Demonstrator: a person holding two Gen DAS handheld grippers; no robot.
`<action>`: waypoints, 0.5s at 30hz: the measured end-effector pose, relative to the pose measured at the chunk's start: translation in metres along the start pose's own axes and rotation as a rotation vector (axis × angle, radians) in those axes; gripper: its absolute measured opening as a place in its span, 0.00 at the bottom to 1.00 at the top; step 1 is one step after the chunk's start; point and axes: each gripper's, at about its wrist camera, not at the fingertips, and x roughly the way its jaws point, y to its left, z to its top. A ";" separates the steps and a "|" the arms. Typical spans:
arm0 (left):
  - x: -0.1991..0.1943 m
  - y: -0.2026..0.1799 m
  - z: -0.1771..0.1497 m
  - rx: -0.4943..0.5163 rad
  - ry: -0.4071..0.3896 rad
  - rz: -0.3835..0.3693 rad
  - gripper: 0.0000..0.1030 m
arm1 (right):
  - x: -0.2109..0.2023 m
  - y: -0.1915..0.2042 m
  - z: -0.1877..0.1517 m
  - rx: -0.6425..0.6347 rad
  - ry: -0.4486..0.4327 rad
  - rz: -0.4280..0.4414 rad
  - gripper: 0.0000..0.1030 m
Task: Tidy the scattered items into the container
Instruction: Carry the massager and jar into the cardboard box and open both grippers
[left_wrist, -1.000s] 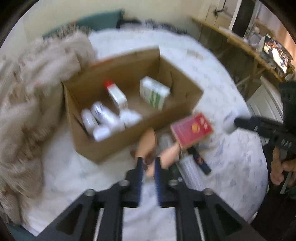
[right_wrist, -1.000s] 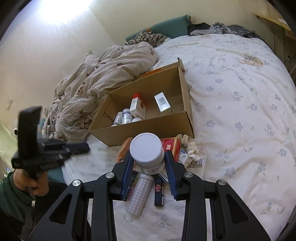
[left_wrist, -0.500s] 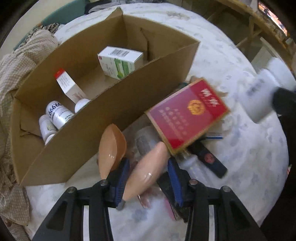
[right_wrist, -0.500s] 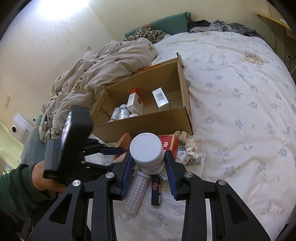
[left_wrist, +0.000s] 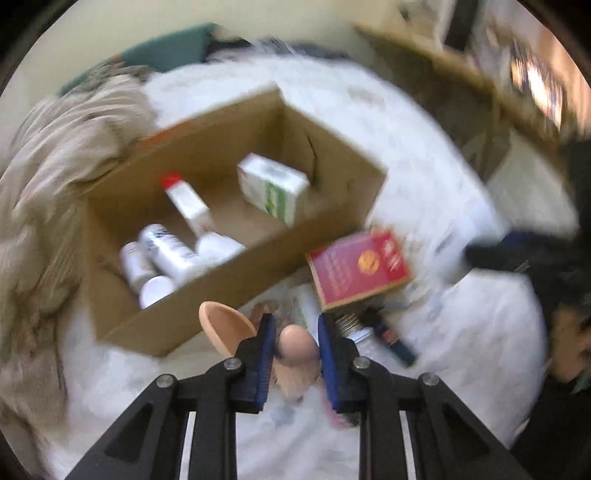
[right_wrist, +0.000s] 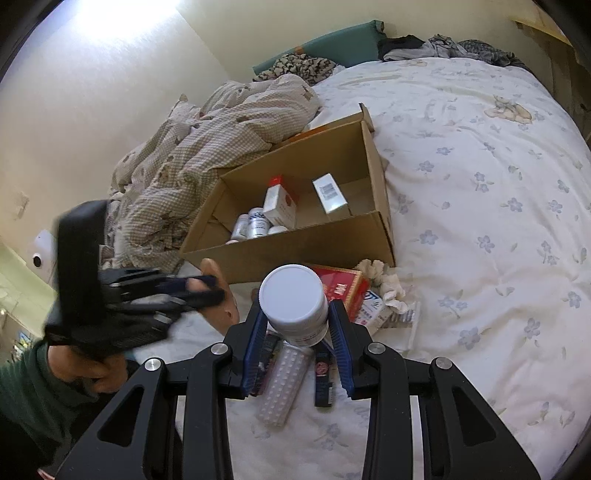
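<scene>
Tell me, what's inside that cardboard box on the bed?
Inside the cardboard box: a red-capped white carton, a barcoded white-and-green carton, and several white bottles. The near wall hides whatever lies low behind it.

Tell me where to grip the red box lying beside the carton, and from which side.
Grip the red box across its two long edges, coming from above at its free right half. It lies flat, propped on other items, close to the cardboard carton, so that side looks blocked.

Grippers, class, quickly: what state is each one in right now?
Left gripper: shut on a peach-coloured shoehorn.
Right gripper: shut on a white-lidded bottle.
</scene>
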 end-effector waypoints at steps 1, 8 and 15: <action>-0.018 0.007 -0.002 -0.054 -0.046 -0.024 0.22 | -0.004 0.003 0.003 0.002 -0.007 0.018 0.36; -0.098 0.027 0.024 -0.207 -0.276 -0.044 0.22 | -0.022 0.020 0.043 -0.044 -0.083 0.058 0.36; -0.089 0.050 0.084 -0.227 -0.306 0.020 0.19 | 0.028 0.016 0.091 -0.062 -0.037 -0.003 0.36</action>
